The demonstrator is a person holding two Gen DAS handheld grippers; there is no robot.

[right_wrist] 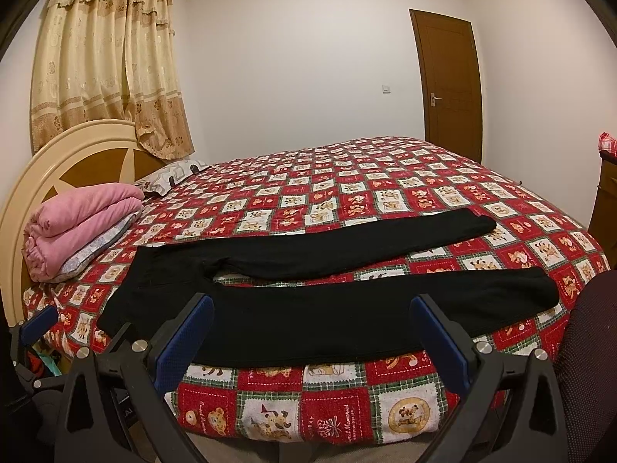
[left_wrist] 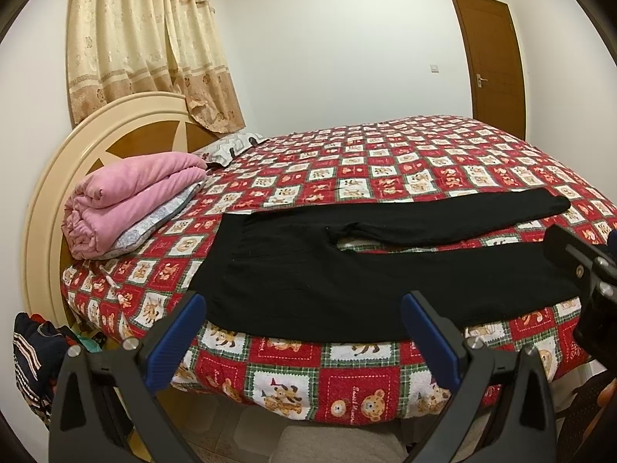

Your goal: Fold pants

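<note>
Black pants (left_wrist: 347, 277) lie flat on the bed near its front edge, waistband to the left, both legs stretched to the right and apart. They also show in the right wrist view (right_wrist: 308, 308). My left gripper (left_wrist: 304, 320) is open and empty, held just in front of the waist end. My right gripper (right_wrist: 312, 324) is open and empty, in front of the near leg. The right gripper's body shows at the right edge of the left wrist view (left_wrist: 586, 270); the left gripper's blue finger (right_wrist: 38, 322) shows at the left edge of the right wrist view.
The bed has a red patchwork bear quilt (left_wrist: 385, 162). A folded pink blanket (left_wrist: 127, 200) and a pillow (left_wrist: 227, 148) lie by the round headboard (left_wrist: 50, 200). Clothes (left_wrist: 34, 355) hang at the lower left. A brown door (left_wrist: 489, 58) stands behind.
</note>
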